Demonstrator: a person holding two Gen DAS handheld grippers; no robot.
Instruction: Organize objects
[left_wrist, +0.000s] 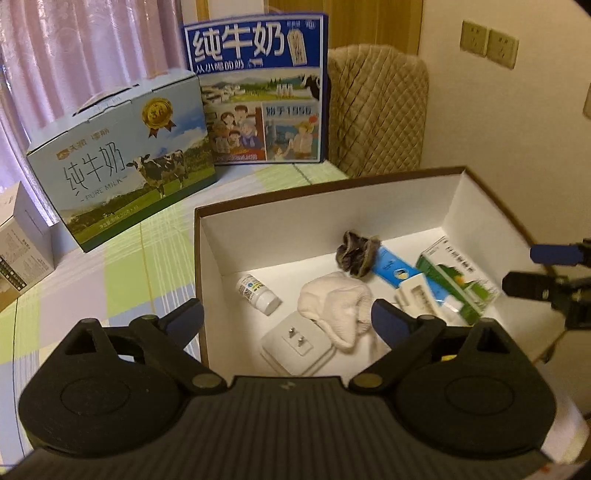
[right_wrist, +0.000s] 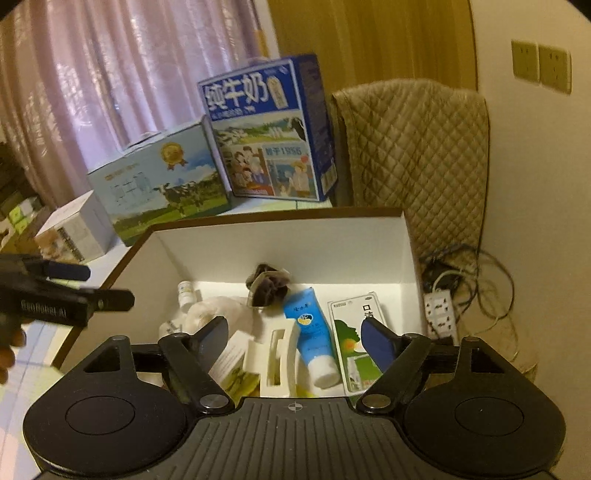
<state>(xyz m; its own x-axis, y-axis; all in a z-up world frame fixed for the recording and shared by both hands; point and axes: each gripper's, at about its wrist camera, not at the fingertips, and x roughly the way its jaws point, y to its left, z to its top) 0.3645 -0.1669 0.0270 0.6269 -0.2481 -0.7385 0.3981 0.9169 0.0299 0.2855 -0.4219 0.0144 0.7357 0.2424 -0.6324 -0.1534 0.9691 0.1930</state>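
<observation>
Right wrist view: yellow-green packet (right_wrist: 240, 380) half hidden behind left-side tongs finger (right_wrist: 212, 334).

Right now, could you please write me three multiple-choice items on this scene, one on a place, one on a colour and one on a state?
1. Where does the small white pill bottle lie?
A. inside the white-lined cardboard box
B. on the checked tablecloth
C. on top of a milk carton

2. What colour is the squeeze tube with the white cap?
A. red
B. blue
C. black

3. How do the left tongs stand?
A. shut on the cream knitted sock
B. shut on nothing
C. open, holding nothing

Answers: 1 A, the bottle rests on the box floor near its left wall. 2 B, the tube body is bright blue. 3 C, the fingers are spread wide apart above the box.
</observation>
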